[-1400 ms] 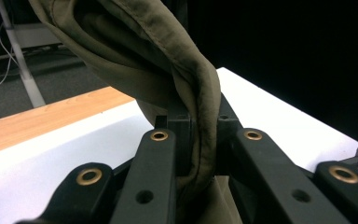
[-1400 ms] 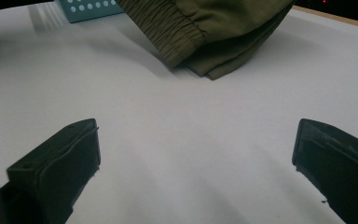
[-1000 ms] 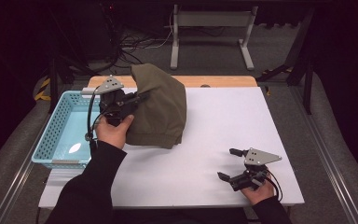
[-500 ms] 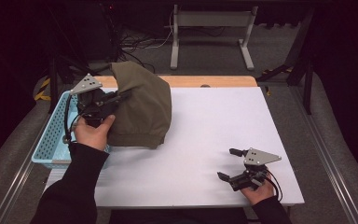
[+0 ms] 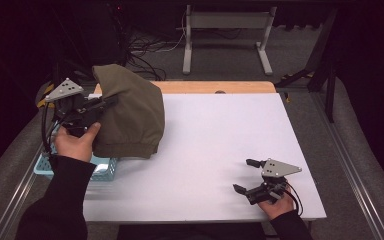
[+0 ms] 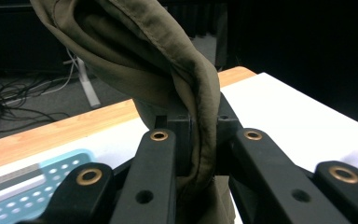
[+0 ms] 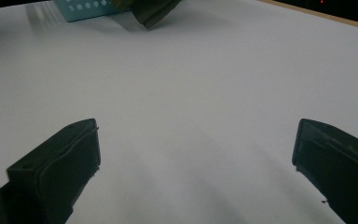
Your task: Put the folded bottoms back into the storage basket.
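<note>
At the left edge of the white tabletop (image 5: 220,145), a light-blue perforated basket (image 5: 102,169) is sitting partly under the person's left hand (image 5: 76,143) and partly under hanging cloth. The left gripper (image 5: 111,101) is pointing level toward the right, with its fingers (image 6: 156,158) clamped on a fold of the olive-green garment (image 5: 130,117) — in the left gripper view the hemmed edge is running down between the two black fingers, pinched tight. The garment is hanging from that grip in a bunched mass; its lower edge is lying over the basket's near right corner and on the tabletop just beside it. The middle of the tabletop is lying bare, with a wooden strip (image 5: 215,87) showing along the far edge. At the near right corner, the right gripper (image 5: 244,175) is resting low over the tabletop in the person's right hand (image 5: 276,206) — its fingers (image 7: 58,161) are standing wide apart with nothing between them, well apart from the garment.
</note>
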